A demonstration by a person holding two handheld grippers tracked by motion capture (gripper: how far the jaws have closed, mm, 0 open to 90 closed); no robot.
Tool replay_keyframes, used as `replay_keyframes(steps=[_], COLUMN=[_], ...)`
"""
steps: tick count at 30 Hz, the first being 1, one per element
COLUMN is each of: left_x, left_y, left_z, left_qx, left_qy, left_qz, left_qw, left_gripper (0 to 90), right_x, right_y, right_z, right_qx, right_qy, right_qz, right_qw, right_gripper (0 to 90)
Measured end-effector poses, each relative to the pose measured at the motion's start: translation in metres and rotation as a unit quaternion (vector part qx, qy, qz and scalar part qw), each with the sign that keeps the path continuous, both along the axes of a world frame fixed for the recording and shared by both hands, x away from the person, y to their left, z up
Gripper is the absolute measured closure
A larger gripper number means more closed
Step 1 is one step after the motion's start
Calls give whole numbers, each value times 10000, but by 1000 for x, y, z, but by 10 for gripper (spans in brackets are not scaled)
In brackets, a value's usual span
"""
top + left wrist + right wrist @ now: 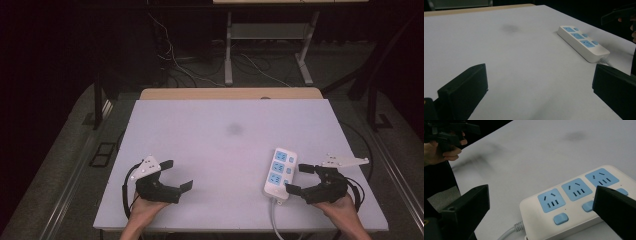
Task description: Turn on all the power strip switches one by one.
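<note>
A white power strip with three blue sockets and blue switches lies at the front right of the white table; its cable runs off the front edge. My right gripper stands open just right of the strip, one jaw near its cable end. In the right gripper view the strip sits between and just beyond the spread jaws. My left gripper is open at the front left, holding nothing. In the left gripper view the strip lies far off to the right.
A faint grey smudge marks the table's middle. A wooden edge runs along the table's far side. Beyond it stand metal table legs and loose cables on the floor. The other hand and gripper appear at the top left.
</note>
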State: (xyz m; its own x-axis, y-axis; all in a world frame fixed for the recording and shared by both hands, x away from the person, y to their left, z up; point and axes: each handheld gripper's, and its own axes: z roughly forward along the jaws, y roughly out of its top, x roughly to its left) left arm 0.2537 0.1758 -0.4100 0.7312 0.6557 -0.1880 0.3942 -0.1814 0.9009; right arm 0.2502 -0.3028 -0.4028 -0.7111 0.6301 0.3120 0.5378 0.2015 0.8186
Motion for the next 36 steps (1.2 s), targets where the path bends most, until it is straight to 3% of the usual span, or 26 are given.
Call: replay_keyframes(steps=[10,23,36], left_x=[0,1,2], left_y=[2,-2,-3], left_z=[-1,-3,-5], left_qx=[-9,70,105], left_qy=[29,91,108], left_qz=[40,-59,-70], left_qw=[10000,9999,9999], left_gripper=[0,0,0], right_x=[4,13,25], right_y=[-1,-1,6], right_z=[4,21,27], right_qx=[-136,-520,-1034], right_qy=[70,97,229], right_qz=[103,296,595], right_qw=[9998,9982,9926], right_gripper=[9,9,9])
